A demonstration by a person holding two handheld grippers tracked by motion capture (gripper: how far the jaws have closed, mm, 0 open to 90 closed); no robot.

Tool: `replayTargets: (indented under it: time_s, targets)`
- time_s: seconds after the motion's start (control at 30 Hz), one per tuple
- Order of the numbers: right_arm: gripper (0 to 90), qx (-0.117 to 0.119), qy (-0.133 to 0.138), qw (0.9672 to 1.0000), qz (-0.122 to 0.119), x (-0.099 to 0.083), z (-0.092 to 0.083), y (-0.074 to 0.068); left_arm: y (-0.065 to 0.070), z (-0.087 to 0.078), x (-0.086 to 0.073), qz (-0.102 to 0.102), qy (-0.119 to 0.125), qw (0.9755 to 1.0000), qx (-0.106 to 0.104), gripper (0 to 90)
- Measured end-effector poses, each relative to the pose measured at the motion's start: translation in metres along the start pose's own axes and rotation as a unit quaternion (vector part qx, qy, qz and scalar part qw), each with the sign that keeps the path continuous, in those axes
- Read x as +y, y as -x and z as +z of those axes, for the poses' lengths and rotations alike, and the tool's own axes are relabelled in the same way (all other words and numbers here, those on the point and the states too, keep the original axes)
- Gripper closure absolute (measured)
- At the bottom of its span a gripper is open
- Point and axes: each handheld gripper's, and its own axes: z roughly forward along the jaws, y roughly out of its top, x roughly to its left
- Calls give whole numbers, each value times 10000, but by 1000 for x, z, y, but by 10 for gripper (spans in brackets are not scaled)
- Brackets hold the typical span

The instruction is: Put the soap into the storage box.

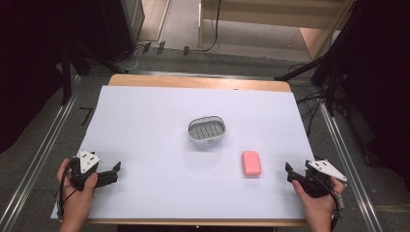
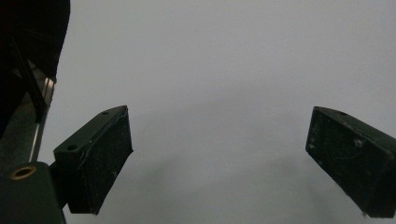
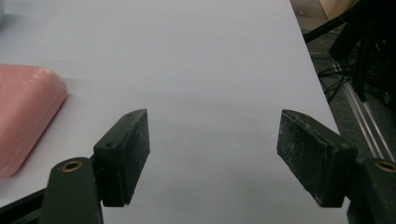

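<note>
So, from the right gripper view I only get part of the pink soap bar (image 3: 25, 126); its left side is cut off by the frame edge. Left gripper view gives me bare white sheet (image 2: 224, 70) btw the jaws, w/ a dark strip at far left I can't make out.

Count from the high view: 1 soap bar (image 1: 251, 163), 1 grey soap dish (image 1: 207, 129) w/ slotted floor, 2 grippers.

Bar lies flat, right of centre, nearer me than the dish and apart from it; long axis runs near-to-far, tilted slightly.

Left gripper (image 1: 117, 170) sits at the near-left of the sheet, jaws spread wide, nothing btw them. Right gripper (image 1: 289, 172) at near-right, just right of the bar, not touching, jaws also apart and empty.
</note>
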Motion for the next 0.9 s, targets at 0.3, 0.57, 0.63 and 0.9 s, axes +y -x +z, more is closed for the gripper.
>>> replayTargets:
  time_s: [0.3, 0.57, 0.63, 0.9]
  targets:
    - [287, 98, -240, 9994, -225, 11, -1, -19, 0, 0, 0, 2, -10, 10000, 0, 77]
    - [301, 201, -468, 9983, -281, 19, 2, -28, 0, 0, 0, 5, -16, 10000, 6, 77]
    - [304, 222, -557, 9978, -275, 20, 4, -30, 0, 0, 0, 3, -12, 10000, 10, 77]
    - [304, 368, -851, 9952, -323, 27, 6, -37, 0, 0, 0, 9, -10, 10000, 24, 76]
